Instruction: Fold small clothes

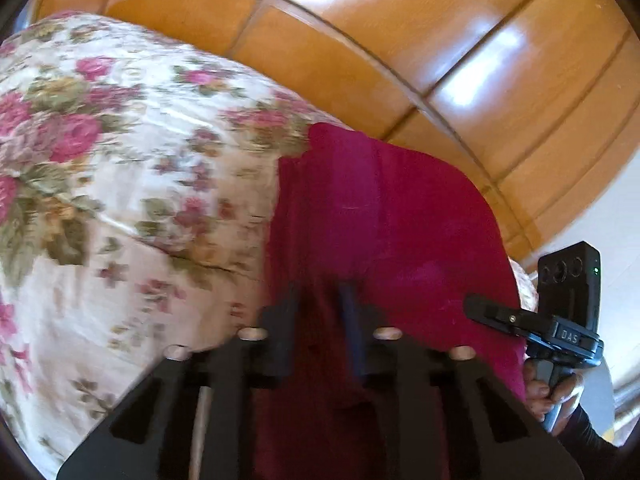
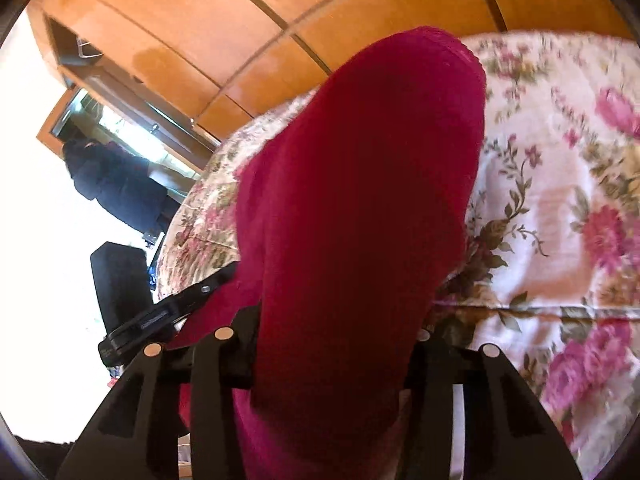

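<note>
A dark red garment (image 1: 400, 208) lies on a floral bedspread (image 1: 120, 160), one part of it lifted toward me. My left gripper (image 1: 320, 312) is low in the left wrist view, its two fingers close together and pinching a fold of the red cloth. In the right wrist view the red garment (image 2: 368, 168) drapes thickly over my right gripper (image 2: 332, 344) and fills the gap between its fingers, hiding the tips. The pads appear to press on the bunched cloth. The right gripper's body (image 1: 568, 320) sits at the garment's right edge, held by a hand (image 1: 548, 396).
The bedspread (image 2: 560, 200) covers the whole work surface. Behind it stands a glossy wooden wardrobe (image 1: 400, 40). Left of the bed in the right wrist view are a dark coat (image 2: 112, 180) by a bright window and a black object (image 2: 120, 280) lower down.
</note>
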The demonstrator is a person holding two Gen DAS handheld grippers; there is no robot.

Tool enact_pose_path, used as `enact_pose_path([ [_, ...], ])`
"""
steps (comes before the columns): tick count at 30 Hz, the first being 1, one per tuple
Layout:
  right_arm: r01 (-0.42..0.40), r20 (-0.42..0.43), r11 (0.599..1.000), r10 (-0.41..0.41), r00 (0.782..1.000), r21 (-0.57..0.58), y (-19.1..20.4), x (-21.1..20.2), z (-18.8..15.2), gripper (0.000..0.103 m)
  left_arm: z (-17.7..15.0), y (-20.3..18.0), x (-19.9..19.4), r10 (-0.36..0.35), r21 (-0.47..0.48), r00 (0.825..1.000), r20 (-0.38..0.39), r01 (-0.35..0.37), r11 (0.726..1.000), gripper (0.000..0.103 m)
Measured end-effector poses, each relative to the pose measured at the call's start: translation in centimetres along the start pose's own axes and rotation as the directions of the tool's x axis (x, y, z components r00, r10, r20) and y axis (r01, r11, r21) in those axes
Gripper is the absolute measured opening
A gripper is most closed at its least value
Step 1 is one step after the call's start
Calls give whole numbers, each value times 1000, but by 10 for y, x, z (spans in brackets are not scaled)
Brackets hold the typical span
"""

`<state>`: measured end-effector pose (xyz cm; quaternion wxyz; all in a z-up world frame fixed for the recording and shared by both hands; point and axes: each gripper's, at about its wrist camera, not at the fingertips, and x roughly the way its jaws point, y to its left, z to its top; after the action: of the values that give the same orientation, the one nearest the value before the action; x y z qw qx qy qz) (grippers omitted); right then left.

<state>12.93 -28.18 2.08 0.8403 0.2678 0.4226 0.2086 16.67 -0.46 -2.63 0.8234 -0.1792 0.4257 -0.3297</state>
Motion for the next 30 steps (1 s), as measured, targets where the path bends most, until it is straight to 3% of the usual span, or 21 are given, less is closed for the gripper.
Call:
enact_pose_path([
  [4, 12, 68, 1000, -12, 998, -2, -5, -41, -11, 41, -5, -33, 13, -12, 58, 999, -35, 14, 998, 14],
  [9, 86, 142, 996, -90, 986, 37, -36, -102, -25, 41, -10, -94, 55, -70, 118, 992, -107, 83, 990, 14],
  [12, 140, 205, 988, -152, 967, 71, -59, -146, -33, 41, -13, -146, 87, -94, 183, 984, -153, 122, 976, 14],
  [17, 232, 312, 962, -266, 912, 142, -99, -221, -44, 41, -10, -243, 149, -130, 286, 963, -235, 196, 938, 14],
  [22, 301, 358, 909, -393, 847, 288, -165, -283, -60, 41, -17, -348, 207, -110, 433, 944, -311, 244, 868, 14],
  [24, 311, 344, 880, -435, 832, 360, -195, -294, -71, 41, -27, -376, 223, -55, 498, 949, -312, 213, 841, 14],
  [27, 307, 277, 815, -480, 832, 491, -253, -297, -102, 43, -56, -406, 249, 36, 603, 940, -338, 188, 775, 17],
  [30, 283, 283, 807, -474, 834, 519, -273, -292, -126, 51, -79, -413, 262, 99, 694, 947, -307, 151, 704, 17],
])
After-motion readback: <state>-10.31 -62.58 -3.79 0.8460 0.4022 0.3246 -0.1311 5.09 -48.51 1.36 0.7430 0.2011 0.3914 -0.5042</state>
